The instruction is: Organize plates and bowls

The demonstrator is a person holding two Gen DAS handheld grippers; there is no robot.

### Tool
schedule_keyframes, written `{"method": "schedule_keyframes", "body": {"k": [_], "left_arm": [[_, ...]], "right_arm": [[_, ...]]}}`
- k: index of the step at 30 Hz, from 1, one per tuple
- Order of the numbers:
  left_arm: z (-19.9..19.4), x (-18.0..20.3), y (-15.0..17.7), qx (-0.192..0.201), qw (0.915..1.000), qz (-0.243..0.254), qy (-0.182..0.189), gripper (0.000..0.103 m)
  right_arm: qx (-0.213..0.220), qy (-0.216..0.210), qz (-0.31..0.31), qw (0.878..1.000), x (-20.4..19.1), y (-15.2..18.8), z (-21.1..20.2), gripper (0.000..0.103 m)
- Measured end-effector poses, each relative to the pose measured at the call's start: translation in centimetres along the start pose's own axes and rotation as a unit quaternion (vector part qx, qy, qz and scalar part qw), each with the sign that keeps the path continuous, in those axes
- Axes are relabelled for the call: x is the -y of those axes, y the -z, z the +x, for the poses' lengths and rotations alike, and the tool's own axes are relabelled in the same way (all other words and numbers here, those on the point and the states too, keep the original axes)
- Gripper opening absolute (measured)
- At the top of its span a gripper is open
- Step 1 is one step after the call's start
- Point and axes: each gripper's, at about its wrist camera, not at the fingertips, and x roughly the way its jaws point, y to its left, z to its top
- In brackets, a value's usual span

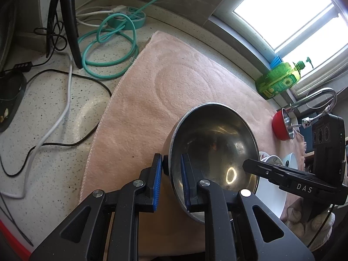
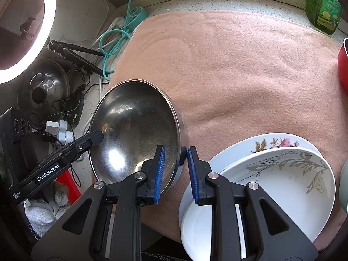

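left gripper [image 1: 171, 182] is clamping the rim of the round stainless steel bowl [image 1: 214, 143], tilted over the pink cloth [image 1: 165, 80]; right gripper [image 2: 175, 171] is straddling the opposite rim, seemingly unclenched. rigid, light, slippery: grip the rim.

Shiny scuffed steel bowl [image 1: 214, 143], matt pink fleecy cloth [image 1: 165, 87], glossy glazed plates [image 2: 282, 174], speckled stone counter [image 1: 54, 113]

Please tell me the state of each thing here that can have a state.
steel bowl: tilted, empty, rim between both grippers' jaws
left gripper: shut on the rim
right gripper: around the rim, grip unclear
white plates: stacked, empty
ring light: on
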Motion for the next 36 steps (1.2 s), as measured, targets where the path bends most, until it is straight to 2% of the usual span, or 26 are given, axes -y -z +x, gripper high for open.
{"method": "schedule_keyframes", "body": {"k": [1,3,5,11,14,22,29,33,36], "left_arm": [[0.0,0.1,0.0,0.001,1.0000,0.003,-0.002,0.015],[-0.2,0.4,-0.2,0.005,0.9999,0.008,-0.007,0.015],[-0.4,0.6,-0.5,0.007,0.9999,0.012,-0.008,0.015],[-1.4,1.0,-1.2,0.020,0.9996,0.019,-0.008,0.016],[-1.9,1.5,-1.7,0.026,0.9993,0.026,-0.006,0.016],[-1.9,2.8,-2.4,0.025,0.9988,0.041,-0.009,0.016],[-2.7,4.8,-2.8,0.041,0.9980,0.047,0.001,0.016],[-3.2,5.8,-2.6,0.049,0.9974,0.052,0.008,0.021],[-3.2,6.7,-2.7,0.051,0.9973,0.050,0.020,0.021]], "right_arm": [[0.004,0.001,-0.003,1.000,-0.1,0.0,-0.2,0.026],[0.017,0.010,-0.010,1.000,-0.3,-0.1,-0.8,0.045],[0.033,0.011,-0.011,0.999,-0.3,-0.2,-1.6,0.052],[0.063,0.007,-0.006,0.998,0.0,-0.6,-3.8,0.053],[0.076,0.014,-0.007,0.997,0.2,-0.6,-4.7,0.059],[0.105,0.013,-0.001,0.994,1.5,-0.2,-7.4,0.059],[0.127,0.021,0.004,0.992,3.5,0.0,-10.0,0.060],[0.145,0.027,0.006,0.989,4.7,0.2,-11.7,0.068],[0.154,0.034,0.008,0.988,5.9,0.2,-13.0,0.069]]}}
